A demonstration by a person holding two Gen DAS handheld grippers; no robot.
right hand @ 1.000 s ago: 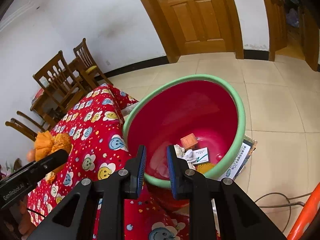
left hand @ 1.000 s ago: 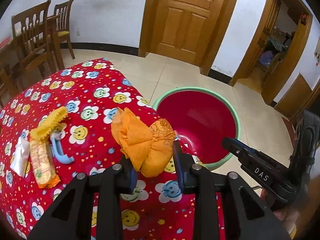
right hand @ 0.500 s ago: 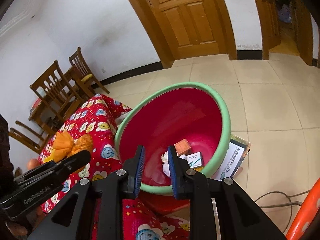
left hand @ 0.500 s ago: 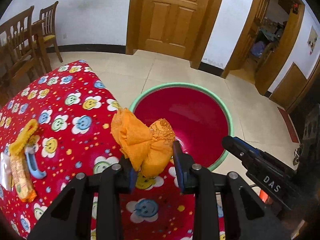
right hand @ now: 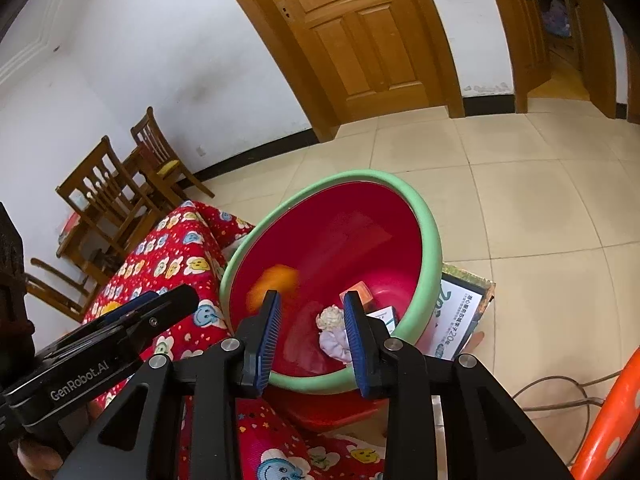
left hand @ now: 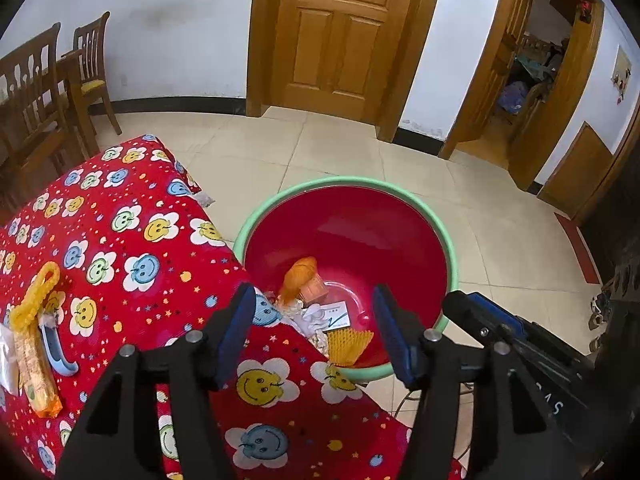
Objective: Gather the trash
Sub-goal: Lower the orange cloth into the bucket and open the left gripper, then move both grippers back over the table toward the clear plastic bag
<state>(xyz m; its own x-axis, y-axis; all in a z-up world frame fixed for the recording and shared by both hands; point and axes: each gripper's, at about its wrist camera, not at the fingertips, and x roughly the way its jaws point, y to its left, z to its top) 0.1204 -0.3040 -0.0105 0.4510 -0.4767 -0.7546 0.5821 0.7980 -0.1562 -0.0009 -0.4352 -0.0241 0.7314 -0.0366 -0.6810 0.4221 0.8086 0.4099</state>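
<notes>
Released a moment ago, the orange wrapper [left hand: 301, 278] now lies, or perhaps still tumbles, inside the red basin [left hand: 451, 256] beside the table [left hand: 132, 240], since the left gripper [left hand: 316, 330] is opening, empty, above it, while the right gripper [right hand: 312, 328], also opening, holds nothing.

Room: white walls, beige tile, lots of wood trim.
We see a closed panelled wooden door [left hand: 336, 36] in the far wall, black skirting along it, and an open doorway [left hand: 532, 80] on the right into a cluttered room. Wooden chairs [left hand: 90, 64] stand at the left by a wooden table. Floor tiles [left hand: 340, 148] are glossy beige. Light is even, daylight-like.
</notes>
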